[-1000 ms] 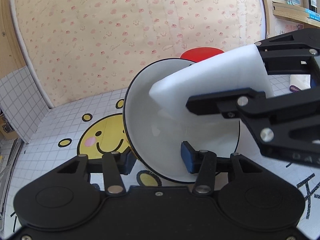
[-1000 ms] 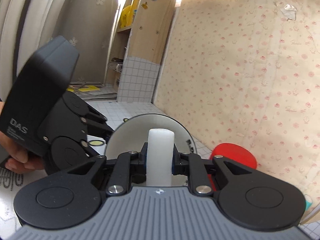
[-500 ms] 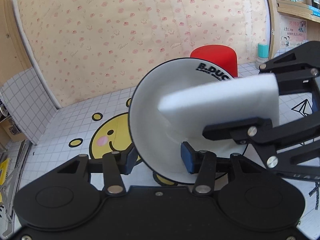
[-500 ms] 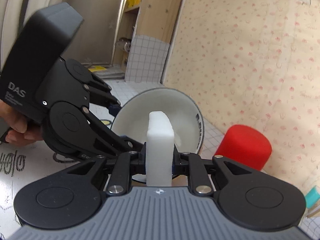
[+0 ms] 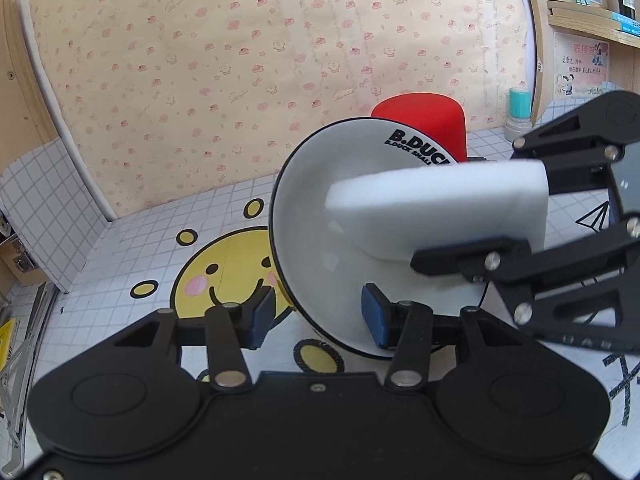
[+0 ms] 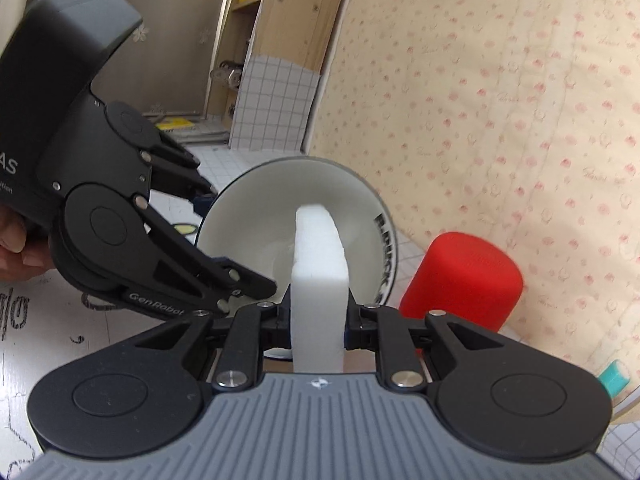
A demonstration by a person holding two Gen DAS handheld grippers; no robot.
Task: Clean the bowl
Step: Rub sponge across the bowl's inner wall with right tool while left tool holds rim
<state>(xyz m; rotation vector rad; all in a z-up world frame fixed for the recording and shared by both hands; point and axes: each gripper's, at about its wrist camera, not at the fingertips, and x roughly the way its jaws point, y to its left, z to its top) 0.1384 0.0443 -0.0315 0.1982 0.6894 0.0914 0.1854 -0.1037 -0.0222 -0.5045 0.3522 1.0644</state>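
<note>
A white bowl (image 5: 320, 232) with a black rim and "B.DUCK" lettering is held tilted above the table, its opening toward the right. My left gripper (image 5: 316, 316) is shut on the bowl's rim, one pad outside and one inside. My right gripper (image 6: 318, 320) is shut on a white sponge block (image 6: 318, 280). The sponge (image 5: 436, 212) reaches into the bowl (image 6: 260, 220) and its end rests against the inner wall. In the left wrist view the right gripper (image 5: 568, 216) enters from the right.
A red cylinder (image 5: 420, 120) stands behind the bowl, also in the right wrist view (image 6: 460, 280). A teal-capped bottle (image 5: 519, 114) stands by the wall. The table (image 5: 132, 252) has a grid cover with a yellow smiley face. A shelf (image 5: 592, 12) is at upper right.
The sponge has slid lower inside the bowl, away from the upper rim. The bowl has tilted and shifted slightly, so its lettering and the red cylinder behind show more.
</note>
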